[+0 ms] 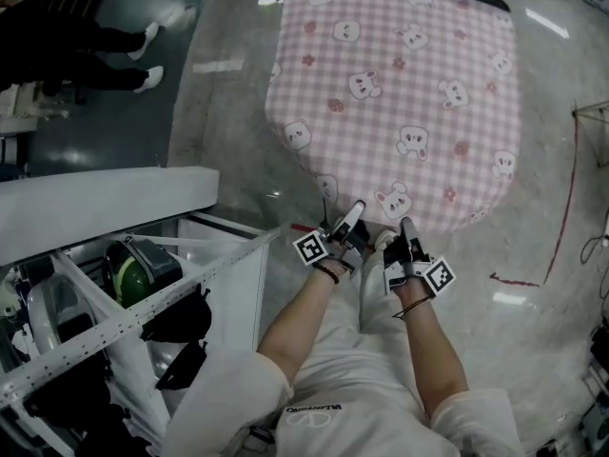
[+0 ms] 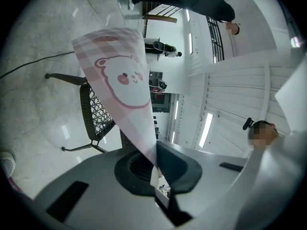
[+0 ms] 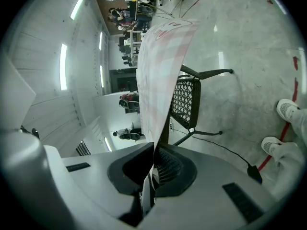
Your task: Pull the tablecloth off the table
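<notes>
A pink checked tablecloth (image 1: 400, 93) printed with bears covers the table ahead of me and hangs over its near edge. My left gripper (image 1: 352, 219) is shut on the near hem of the tablecloth (image 2: 127, 97), which rises from between its jaws. My right gripper (image 1: 407, 231) is shut on the same hem a little to the right, and the tablecloth (image 3: 156, 90) stands edge-on between its jaws. Both grippers sit side by side just below the cloth's near edge. The table itself is hidden under the cloth.
A white shelf unit (image 1: 114, 255) with a helmet and dark gear stands at my left. A black mesh chair (image 3: 189, 104) shows under the cloth. Red tape (image 1: 566, 208) marks the floor at right. A person's legs (image 1: 114, 55) are at far left.
</notes>
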The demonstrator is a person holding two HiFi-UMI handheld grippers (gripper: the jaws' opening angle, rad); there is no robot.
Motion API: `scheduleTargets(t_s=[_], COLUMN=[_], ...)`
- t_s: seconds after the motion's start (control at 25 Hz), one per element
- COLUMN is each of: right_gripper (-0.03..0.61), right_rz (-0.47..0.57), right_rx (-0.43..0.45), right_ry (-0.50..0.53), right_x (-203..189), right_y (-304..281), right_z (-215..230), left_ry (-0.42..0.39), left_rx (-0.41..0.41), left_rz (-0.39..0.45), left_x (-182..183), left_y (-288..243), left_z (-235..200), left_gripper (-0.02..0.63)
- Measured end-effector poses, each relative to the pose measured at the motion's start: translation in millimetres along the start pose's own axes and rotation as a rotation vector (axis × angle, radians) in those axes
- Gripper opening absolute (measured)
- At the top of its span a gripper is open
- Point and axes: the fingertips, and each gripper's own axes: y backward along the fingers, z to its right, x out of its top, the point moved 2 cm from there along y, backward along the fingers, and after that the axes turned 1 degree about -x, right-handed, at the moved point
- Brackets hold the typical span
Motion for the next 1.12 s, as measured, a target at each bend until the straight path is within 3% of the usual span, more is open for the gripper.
scheduleTargets(t_s=[0.4, 0.64, 1.12], right_gripper=[0.011, 0.009, 0.011], right_rz=[-0.004, 0.001, -0.034], right_rx=[0.019, 0.029, 0.114], right_ry=[0.023, 0.058, 0.146], right_x=[0.9, -0.1, -28.5], right_y=[-10.3, -2.1, 10.6], right_z=[-9.8, -32.0, -98.3], left_ry=[-0.023, 0.003, -0.040], left_rx=[0.006, -0.006, -0.027], left_rz=[-0.014, -0.031, -0.044], left_x=[7.9, 2.8, 11.4], left_y=[-7.8, -14.9, -4.9], left_z=[4.9, 25.1, 88.4], left_gripper=[0.003, 0.002, 0.003])
